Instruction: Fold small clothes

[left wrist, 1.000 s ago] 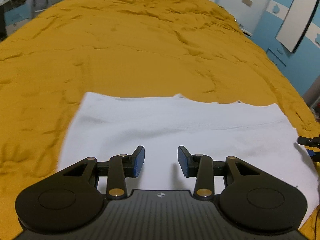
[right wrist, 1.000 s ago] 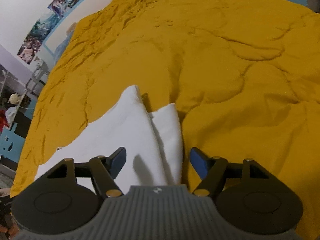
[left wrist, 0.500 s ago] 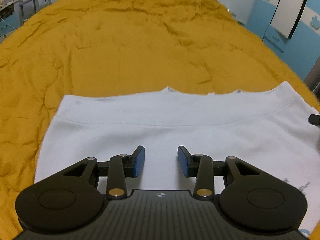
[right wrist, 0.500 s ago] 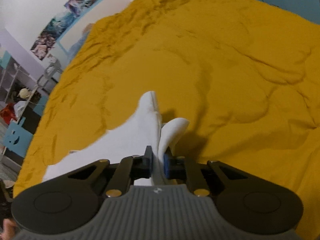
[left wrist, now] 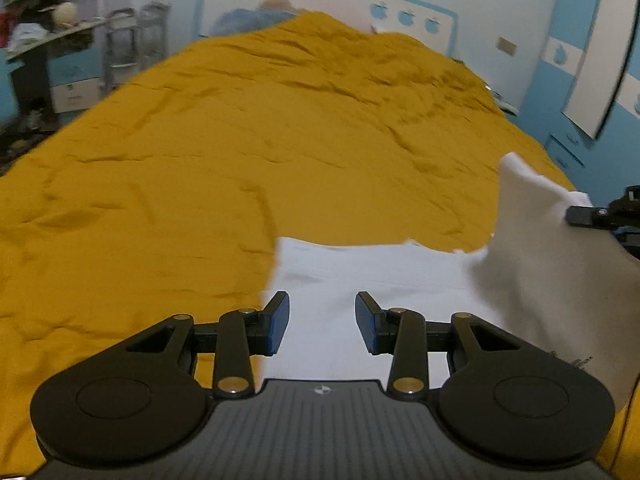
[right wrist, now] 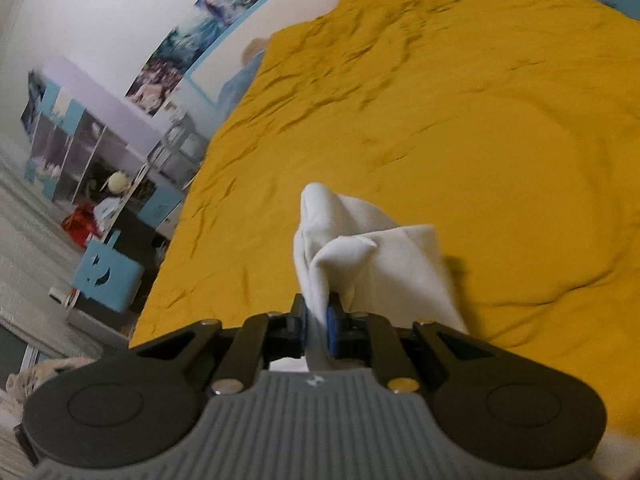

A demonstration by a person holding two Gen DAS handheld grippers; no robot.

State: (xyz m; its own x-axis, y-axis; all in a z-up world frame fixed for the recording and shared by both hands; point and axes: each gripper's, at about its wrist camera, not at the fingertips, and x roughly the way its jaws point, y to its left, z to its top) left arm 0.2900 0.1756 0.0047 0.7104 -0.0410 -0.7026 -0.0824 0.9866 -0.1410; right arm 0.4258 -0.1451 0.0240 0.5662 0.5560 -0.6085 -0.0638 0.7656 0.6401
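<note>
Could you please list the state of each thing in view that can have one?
White garment: partly flat on the bed, right side lifted and bunched.
Right gripper: fingers shut on the white garment's raised edge.
Left gripper: fingers apart, holding nothing, above the garment.
Yellow bedcover: spread out, wrinkled.

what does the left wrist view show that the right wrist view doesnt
Only the left wrist view shows the left tongs standing open above the flat part of the white garment, gripping nothing, and the right tongs from the side holding a raised corner.

Only the right wrist view shows the right tongs head on, shut on the bunched white cloth, plus the blue box with a cutout beside the bed.

Both show the white garment, partly lifted, the mustard-yellow bedspread and the blue and white room walls.
</note>
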